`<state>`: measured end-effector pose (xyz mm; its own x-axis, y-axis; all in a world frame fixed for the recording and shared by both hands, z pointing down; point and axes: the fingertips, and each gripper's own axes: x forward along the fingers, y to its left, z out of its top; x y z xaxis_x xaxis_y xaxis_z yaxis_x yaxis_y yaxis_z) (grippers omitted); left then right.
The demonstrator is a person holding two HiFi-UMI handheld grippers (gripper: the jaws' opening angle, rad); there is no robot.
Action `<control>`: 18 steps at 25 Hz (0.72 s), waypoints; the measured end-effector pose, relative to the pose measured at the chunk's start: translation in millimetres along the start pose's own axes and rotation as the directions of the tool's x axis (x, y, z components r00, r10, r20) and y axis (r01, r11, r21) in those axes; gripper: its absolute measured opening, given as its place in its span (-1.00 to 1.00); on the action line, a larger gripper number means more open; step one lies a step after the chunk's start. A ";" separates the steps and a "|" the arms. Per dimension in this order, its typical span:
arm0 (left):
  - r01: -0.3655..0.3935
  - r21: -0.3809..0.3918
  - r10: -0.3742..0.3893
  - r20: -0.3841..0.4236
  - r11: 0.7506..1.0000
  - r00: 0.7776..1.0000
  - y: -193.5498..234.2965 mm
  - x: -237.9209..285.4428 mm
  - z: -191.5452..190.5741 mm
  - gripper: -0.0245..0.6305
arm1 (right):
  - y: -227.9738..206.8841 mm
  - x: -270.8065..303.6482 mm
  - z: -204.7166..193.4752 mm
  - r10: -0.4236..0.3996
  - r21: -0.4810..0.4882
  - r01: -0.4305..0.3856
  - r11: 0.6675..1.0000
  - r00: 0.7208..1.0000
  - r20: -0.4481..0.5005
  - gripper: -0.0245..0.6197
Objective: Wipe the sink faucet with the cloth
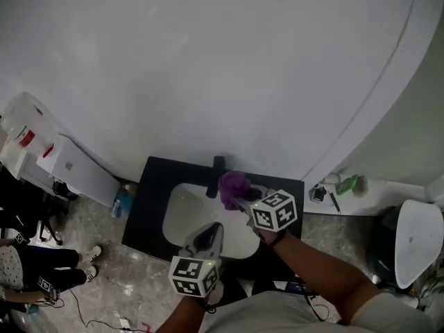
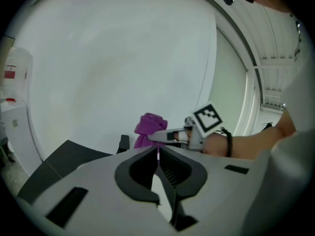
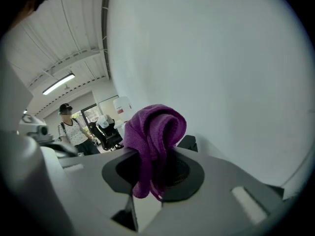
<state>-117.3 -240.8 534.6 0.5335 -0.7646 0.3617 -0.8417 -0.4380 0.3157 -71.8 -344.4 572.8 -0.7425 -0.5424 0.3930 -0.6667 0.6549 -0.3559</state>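
A purple cloth [image 1: 233,186] hangs bunched from my right gripper [image 1: 243,201], which is shut on it just right of the black faucet [image 1: 218,165] at the back of the white sink [image 1: 182,207]. In the right gripper view the cloth [image 3: 155,136] drapes over the jaws and hides their tips, with the faucet [image 3: 189,142] close behind it. My left gripper [image 1: 211,230] hovers over the basin's front, its jaws shut and empty. From the left gripper view, the cloth [image 2: 150,126] sits beside the faucet [image 2: 124,142], ahead of the jaw tips [image 2: 158,152].
The sink sits in a black counter [image 1: 147,207] against a white wall. A blue bottle [image 1: 123,201] stands at the counter's left. A white shelf to the right carries a green item [image 1: 349,184]. A person [image 1: 31,262] stands at far left.
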 end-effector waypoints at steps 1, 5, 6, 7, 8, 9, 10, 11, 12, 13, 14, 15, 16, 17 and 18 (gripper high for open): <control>-0.013 -0.011 0.013 -0.001 1.000 1.000 6.7 -0.9 1.2 -0.86 | -14.0 21.1 10.4 -0.012 0.005 0.012 1.000 1.000 -0.006 -0.66; -0.054 -0.031 0.054 0.002 0.998 0.999 26.5 -4.8 8.7 -0.86 | -65.9 101.1 26.7 -0.074 -0.029 0.072 0.997 0.992 -0.098 -0.66; -0.058 -0.036 0.059 0.003 0.998 0.998 30.9 -5.6 9.6 -0.86 | -76.5 117.0 24.1 -0.088 -0.024 0.085 0.996 0.988 -0.130 -0.66; -0.062 -0.042 0.062 0.003 0.997 0.998 35.0 -6.5 10.0 -0.86 | -84.4 129.8 20.4 -0.097 -0.016 0.096 0.995 0.983 -0.156 -0.66; -0.065 -0.047 0.066 0.002 0.997 0.998 38.5 -7.4 9.7 -0.86 | -89.6 139.3 16.1 -0.103 -0.014 0.102 0.995 0.979 -0.175 -0.66; -0.068 -0.052 0.069 0.001 0.996 0.998 41.5 -7.7 8.9 -0.86 | -93.3 145.5 11.4 -0.107 -0.020 0.105 0.994 0.976 -0.188 -0.66; -0.071 -0.058 0.071 0.000 0.996 0.997 44.5 -7.2 7.9 -0.86 | -96.1 148.4 7.1 -0.112 -0.028 0.108 0.994 0.975 -0.192 -0.66; -0.072 -0.066 0.073 0.001 0.995 0.997 47.9 -6.1 6.9 -0.86 | -97.2 148.6 4.0 -0.113 -0.031 0.110 0.994 0.976 -0.187 -0.66; -0.073 -0.074 0.074 0.003 0.995 0.997 51.3 -4.8 6.1 -0.86 | -94.6 146.5 1.0 -0.109 -0.028 0.106 0.994 0.978 -0.179 -0.67; -0.073 -0.081 0.074 0.005 0.994 0.997 54.2 -3.9 5.1 -0.86 | -86.6 142.7 -4.9 -0.097 -0.024 0.094 0.995 0.979 -0.179 -0.67; -0.072 -0.086 0.073 0.005 0.994 0.997 56.2 -3.4 4.2 -0.86 | -72.9 137.6 -15.9 -0.075 -0.027 0.071 0.997 0.978 -0.195 -0.67; -0.070 -0.089 0.070 0.004 0.994 0.998 57.3 -2.8 3.9 -0.86 | -55.1 132.0 -31.2 -0.044 -0.035 0.037 0.999 0.974 -0.224 -0.67; -0.066 -0.089 0.066 0.003 0.994 0.998 57.5 -1.5 4.4 -0.86 | -36.6 126.2 -47.4 -0.009 -0.044 -0.003 0.999 0.966 -0.258 -0.67; -0.061 -0.086 0.061 0.002 0.994 0.998 57.2 0.5 5.6 -0.86 | -21.7 121.2 -59.5 0.021 -0.052 -0.037 0.998 0.959 -0.282 -0.67; -0.055 -0.082 0.055 0.001 0.995 0.998 56.4 2.8 7.0 -0.86 | -13.6 117.9 -63.2 0.034 -0.066 -0.055 0.996 0.958 -0.285 -0.67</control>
<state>-163.9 -270.9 547.3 0.4860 -0.7882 0.3775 -0.8601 -0.3550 0.3662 -146.2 -384.0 677.6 -0.7155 -0.3477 0.6059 -0.6195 0.7167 -0.3203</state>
